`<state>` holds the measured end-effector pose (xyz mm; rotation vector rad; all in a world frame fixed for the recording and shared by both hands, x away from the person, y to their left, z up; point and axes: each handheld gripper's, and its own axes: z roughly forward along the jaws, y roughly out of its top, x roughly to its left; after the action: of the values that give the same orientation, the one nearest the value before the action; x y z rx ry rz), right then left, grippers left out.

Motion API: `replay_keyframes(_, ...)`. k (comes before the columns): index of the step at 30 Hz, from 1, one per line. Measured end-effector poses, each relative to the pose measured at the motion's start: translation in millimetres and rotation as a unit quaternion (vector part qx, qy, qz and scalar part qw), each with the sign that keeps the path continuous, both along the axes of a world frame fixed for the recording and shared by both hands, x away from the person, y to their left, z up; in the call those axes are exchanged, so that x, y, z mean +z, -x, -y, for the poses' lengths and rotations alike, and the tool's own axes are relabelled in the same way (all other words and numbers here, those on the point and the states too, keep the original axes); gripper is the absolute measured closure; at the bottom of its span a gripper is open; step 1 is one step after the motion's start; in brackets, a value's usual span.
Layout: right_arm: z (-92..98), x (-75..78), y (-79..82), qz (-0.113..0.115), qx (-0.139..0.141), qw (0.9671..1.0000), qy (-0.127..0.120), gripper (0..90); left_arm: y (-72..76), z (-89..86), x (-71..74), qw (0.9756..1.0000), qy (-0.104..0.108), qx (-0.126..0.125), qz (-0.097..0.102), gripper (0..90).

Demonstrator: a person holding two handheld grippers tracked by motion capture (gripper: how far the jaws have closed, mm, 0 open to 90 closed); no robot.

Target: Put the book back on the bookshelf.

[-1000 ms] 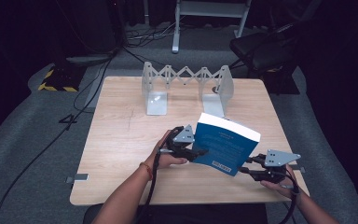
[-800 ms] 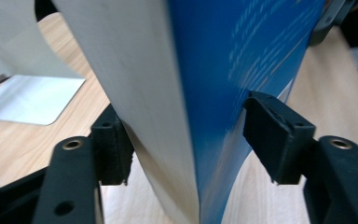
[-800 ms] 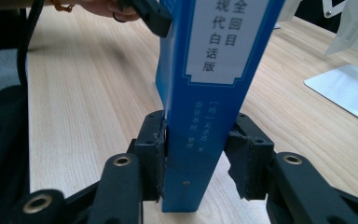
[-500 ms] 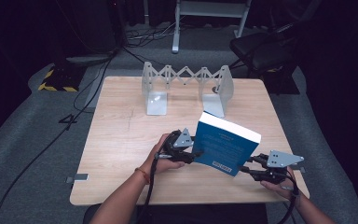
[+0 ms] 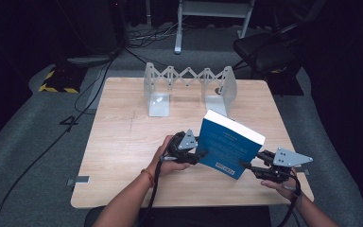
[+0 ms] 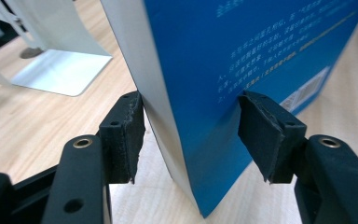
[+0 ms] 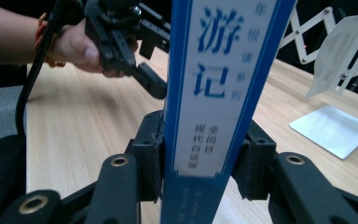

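Observation:
A blue book [image 5: 229, 142] with a white page edge stands tilted above the wooden table [image 5: 123, 142], held between both grippers. My left gripper [image 5: 199, 153] is shut on its lower left corner. In the left gripper view, one pad presses the white pages and the other presses the blue cover [image 6: 242, 46], with the gripper [image 6: 191, 135] spanning the book's thickness. My right gripper [image 5: 246, 166] is shut on the book's lower right end. In the right gripper view, its jaws [image 7: 200, 158] clamp both sides of the spine [image 7: 214, 93], with the left gripper [image 7: 144, 60] behind.
A white metal expandable bookend rack [image 5: 189, 78] stands at the table's far middle, its base plates showing in the gripper views [image 6: 60, 70] [image 7: 340, 126]. A dark chair [image 5: 264, 47] and cables lie on the floor beyond the table.
The book has tipped slightly more upright between the two grippers. Both hands have stayed nearly where they were.

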<state>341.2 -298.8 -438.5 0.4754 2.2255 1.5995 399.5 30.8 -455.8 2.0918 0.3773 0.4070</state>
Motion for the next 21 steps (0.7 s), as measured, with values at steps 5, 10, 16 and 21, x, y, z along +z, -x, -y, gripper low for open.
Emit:
replay_keyframes(5,-0.8,4.5,-0.1,0.0,-0.009,0.9999,-0.013,58.0,-2.6,5.7,-1.2,1.0,0.003,-0.004,0.004,41.0)
replay_keyframes(10,4.0,11.0,0.3,0.013,-0.019,0.9996,-0.014,57.8,-8.3,18.3,-0.7,0.9999,0.004,-0.01,0.006,39.9)
replay_keyframes(16,10.5,12.6,-5.3,0.015,-0.046,0.9988,-0.012,58.6,-14.1,30.3,-0.4,0.9992,0.008,0.01,0.038,41.1)
replay_keyframes(21,6.5,13.7,-10.1,0.021,-0.045,0.9987,-0.012,53.7,-20.5,28.7,2.9,0.9988,0.039,0.014,0.026,47.0)
